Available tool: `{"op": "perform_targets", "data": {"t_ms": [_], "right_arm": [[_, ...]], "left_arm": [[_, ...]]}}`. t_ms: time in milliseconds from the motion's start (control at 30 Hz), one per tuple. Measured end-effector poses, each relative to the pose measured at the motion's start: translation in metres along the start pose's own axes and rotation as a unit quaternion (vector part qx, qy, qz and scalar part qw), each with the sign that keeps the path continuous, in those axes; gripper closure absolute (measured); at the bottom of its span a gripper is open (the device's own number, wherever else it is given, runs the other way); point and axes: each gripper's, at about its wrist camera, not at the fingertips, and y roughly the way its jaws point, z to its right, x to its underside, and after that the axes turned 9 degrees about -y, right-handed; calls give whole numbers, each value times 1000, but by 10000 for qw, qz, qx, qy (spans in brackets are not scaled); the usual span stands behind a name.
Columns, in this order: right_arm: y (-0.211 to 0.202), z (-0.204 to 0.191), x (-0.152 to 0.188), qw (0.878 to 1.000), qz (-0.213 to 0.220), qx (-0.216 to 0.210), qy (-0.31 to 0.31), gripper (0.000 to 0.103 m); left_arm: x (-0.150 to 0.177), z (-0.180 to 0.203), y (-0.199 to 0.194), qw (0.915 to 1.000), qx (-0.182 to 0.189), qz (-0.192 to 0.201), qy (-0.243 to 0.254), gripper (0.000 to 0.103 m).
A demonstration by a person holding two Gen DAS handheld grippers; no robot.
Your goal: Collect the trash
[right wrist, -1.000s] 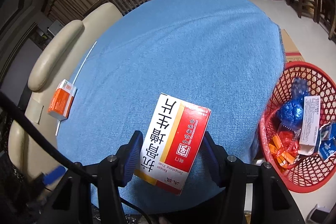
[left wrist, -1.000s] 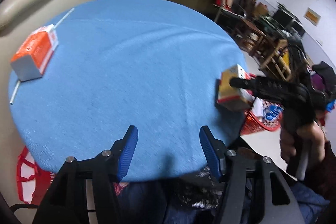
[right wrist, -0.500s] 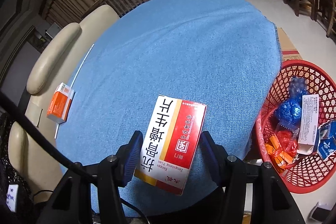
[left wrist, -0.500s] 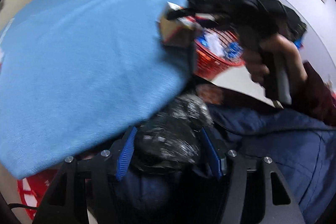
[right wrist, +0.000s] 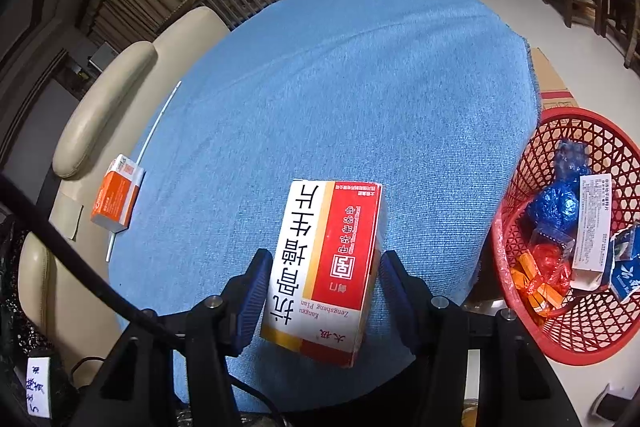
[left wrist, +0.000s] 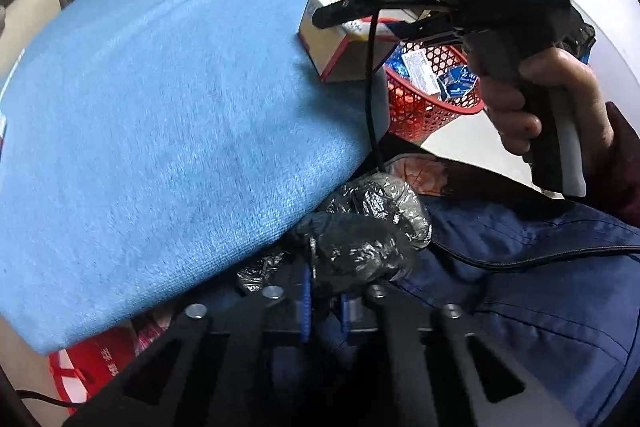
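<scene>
Jaws pinch black bag; blue table just beside.

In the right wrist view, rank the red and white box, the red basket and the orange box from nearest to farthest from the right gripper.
1. Red and white box: between the fingers of the right gripper.
2. Red basket: off the table edge, to the right.
3. Orange box: far left table edge, by the cream sofa.
</scene>
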Motion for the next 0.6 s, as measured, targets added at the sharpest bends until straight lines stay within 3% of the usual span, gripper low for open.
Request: {"op": "perform_targets", "data": {"t_ms": [433, 600], "right_arm": [[-8, 6, 0, 9999, 124, -48, 89, 44], [-6, 6, -1, 9999, 67, -66, 103, 44]], "left_arm": [[-8, -10, -55, 9968, 229, 764, -54, 99], [-19, -22, -77, 9933, 119, 1137, -186, 100]]}}
